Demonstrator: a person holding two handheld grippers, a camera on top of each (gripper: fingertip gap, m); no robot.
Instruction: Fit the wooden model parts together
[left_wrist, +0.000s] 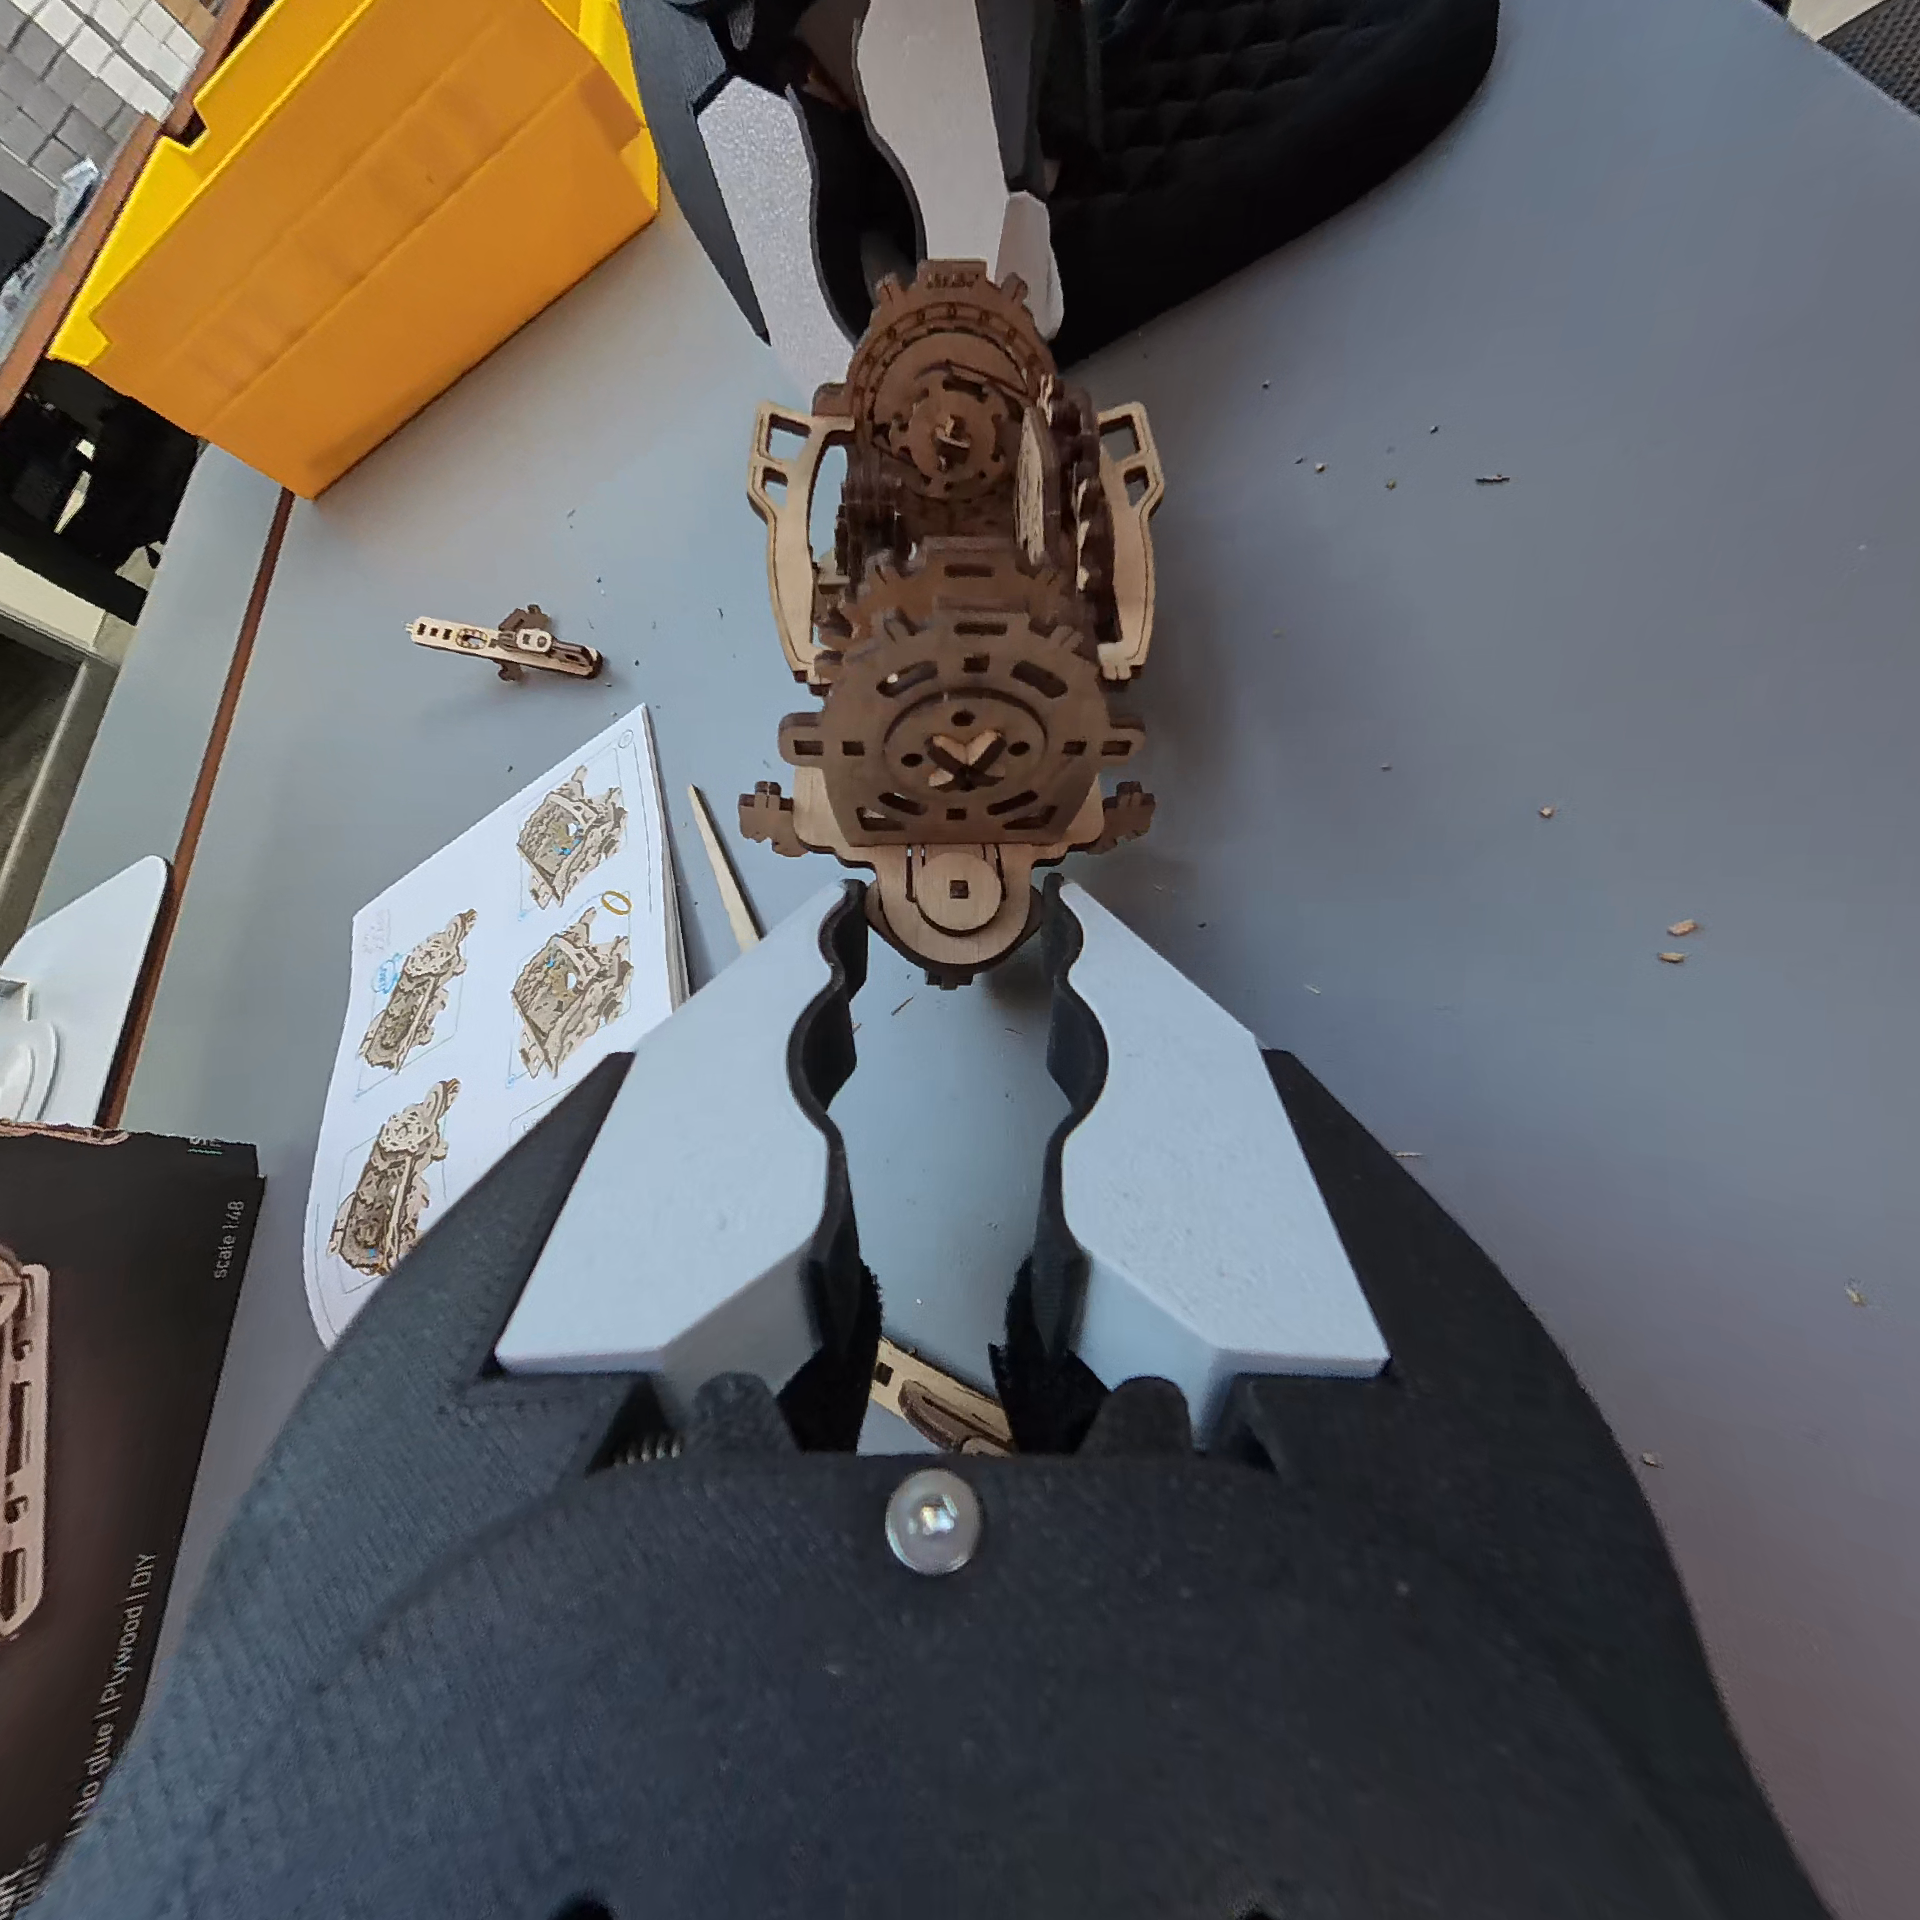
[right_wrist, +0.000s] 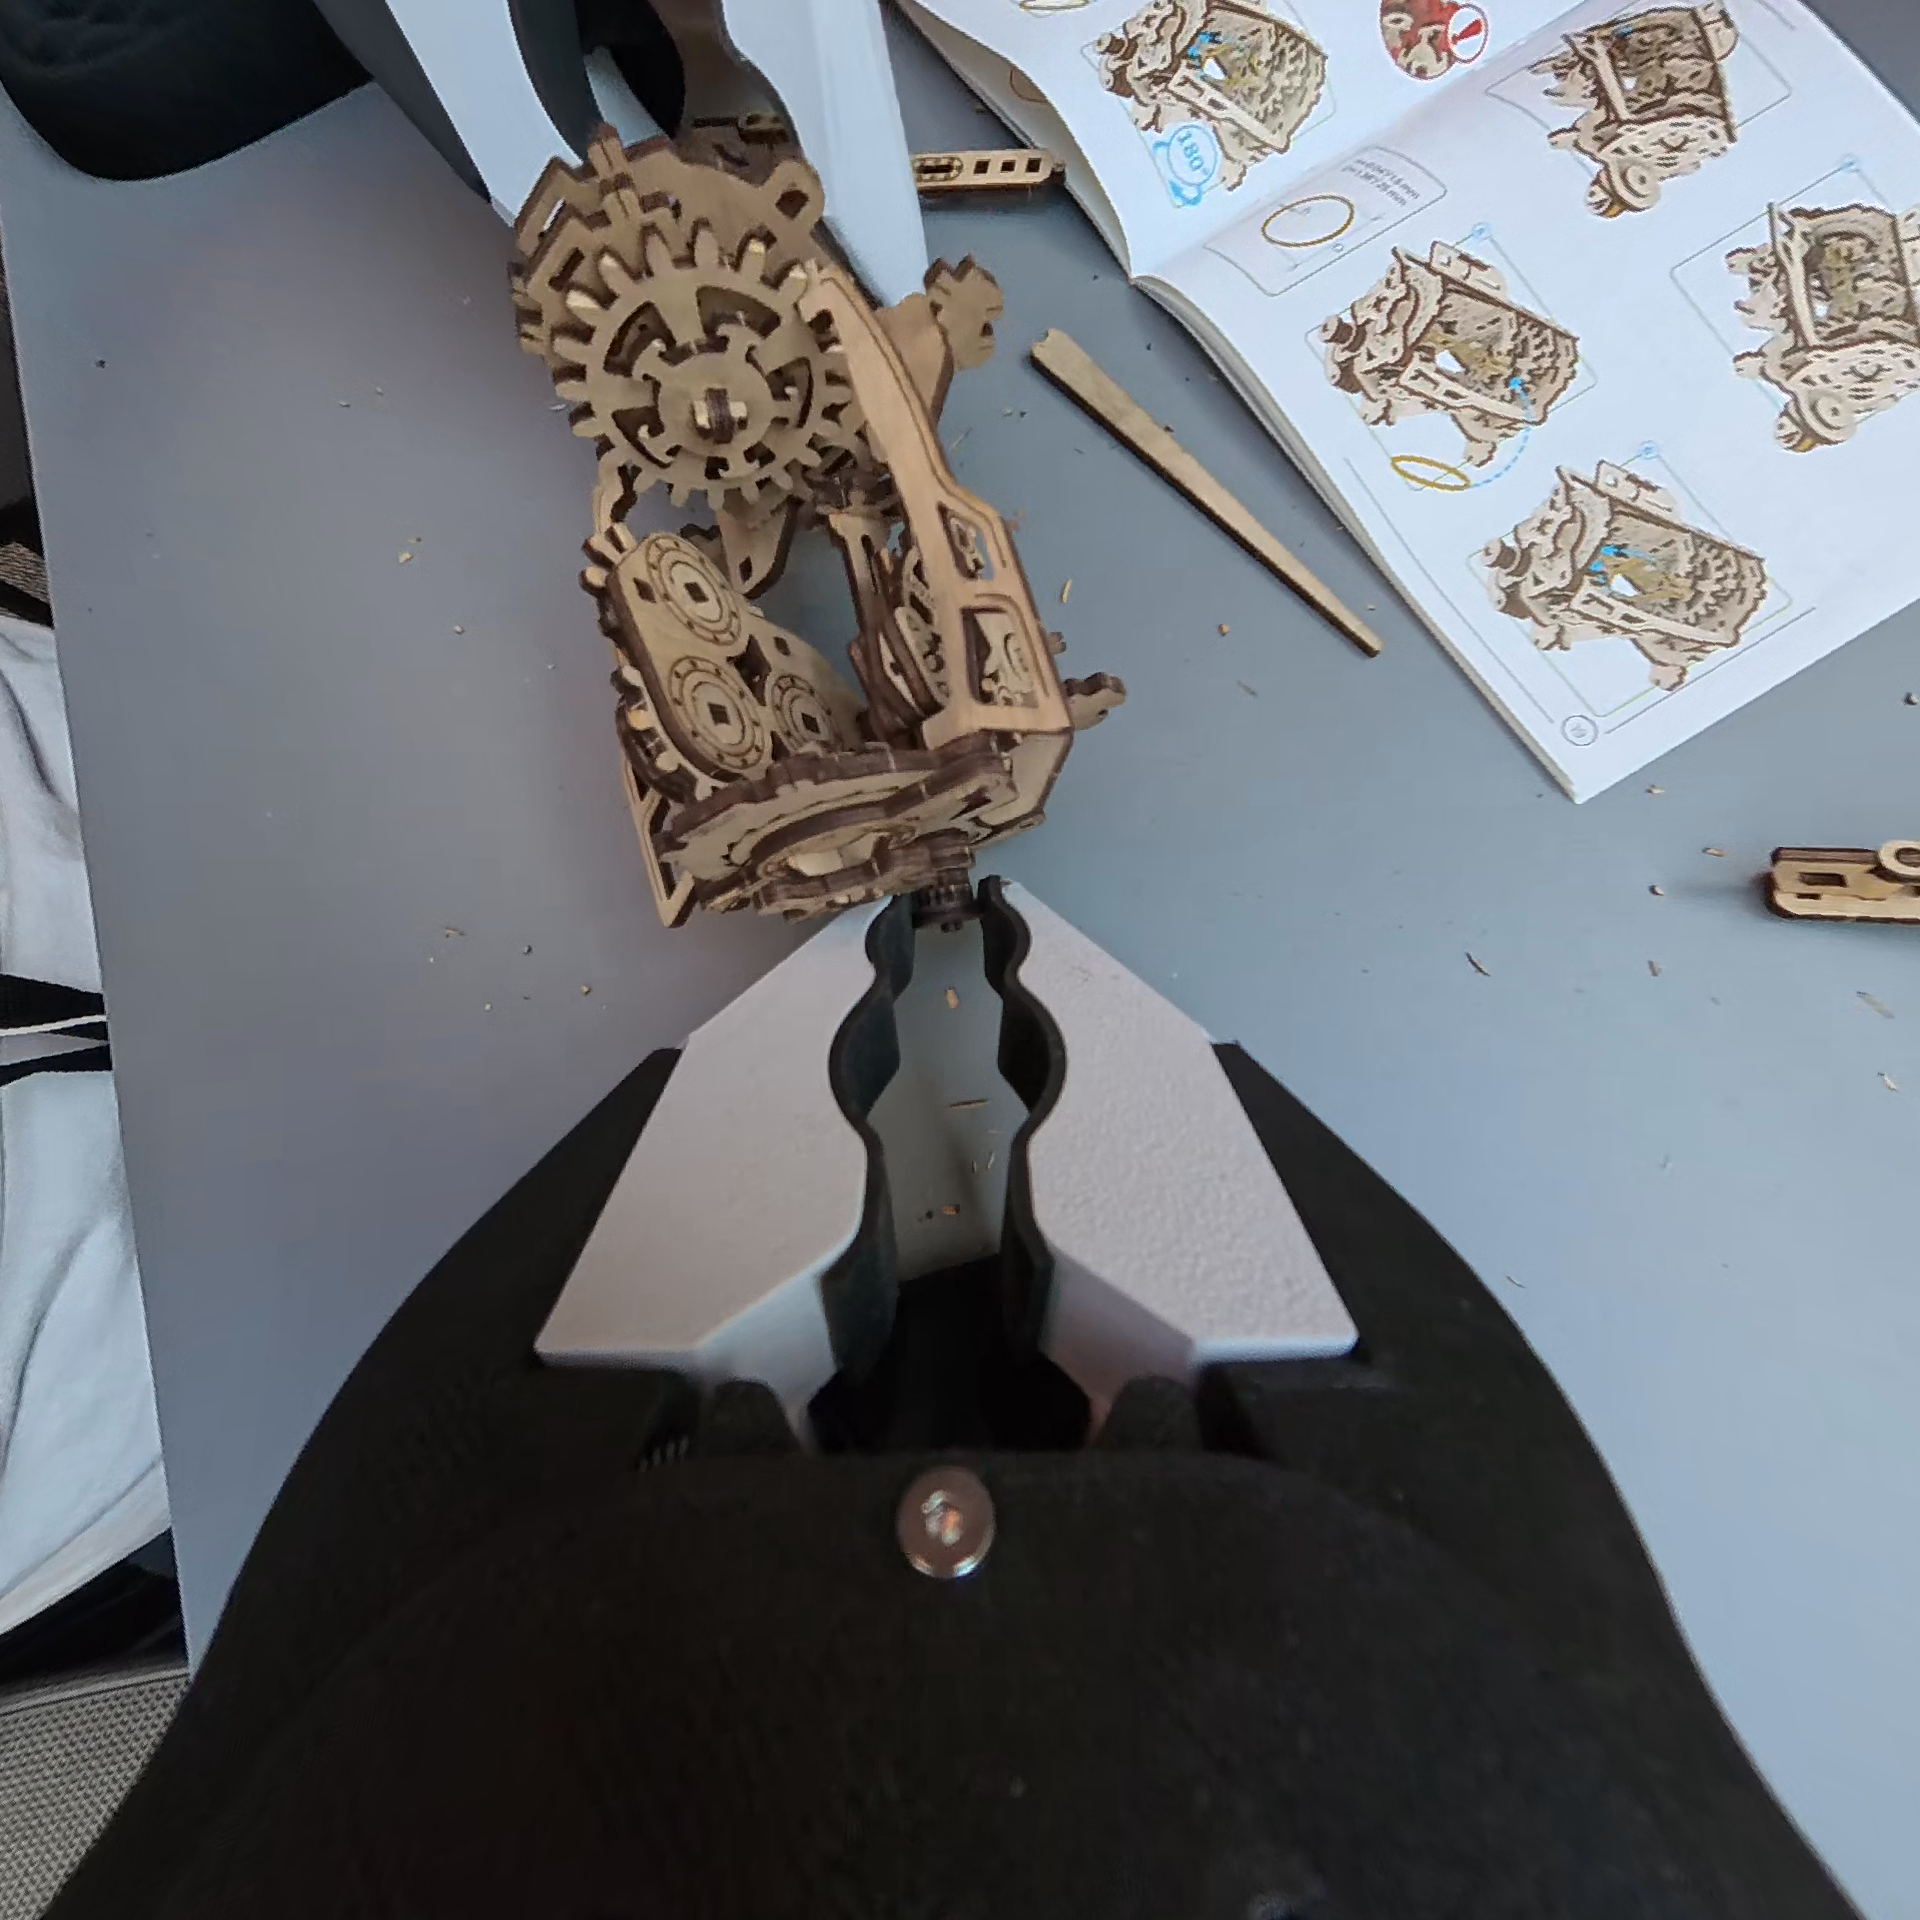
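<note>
A wooden gear model (left_wrist: 956, 644) is held above the grey table (left_wrist: 1455, 727) between both grippers. My left gripper (left_wrist: 954, 909) is shut on the model's pale round tab at its near end. In the right wrist view the model (right_wrist: 790, 582) shows a large gear and several round discs. My right gripper (right_wrist: 943, 906) is shut on a small dark toothed pin at the model's near edge. The right gripper's white fingers (left_wrist: 935, 156) show behind the model in the left wrist view. The left gripper's fingers (right_wrist: 842, 125) show behind it in the right wrist view.
An open instruction booklet (left_wrist: 499, 1018) lies left of the model, with a thin wooden stick (left_wrist: 724, 868) beside it and a small loose wooden part (left_wrist: 506, 649) farther out. A yellow bin (left_wrist: 364, 229) stands at the far left, a black box (left_wrist: 104, 1403) at the near left. Wood crumbs dot the table. One gripper's finger ends stand about 9 centimetres off the other's. About 7 centimetres separates my left fingertips from the thin wooden stick (left_wrist: 724, 868). My right wrist view (right_wrist: 1253, 543) looks at it from another angle.
</note>
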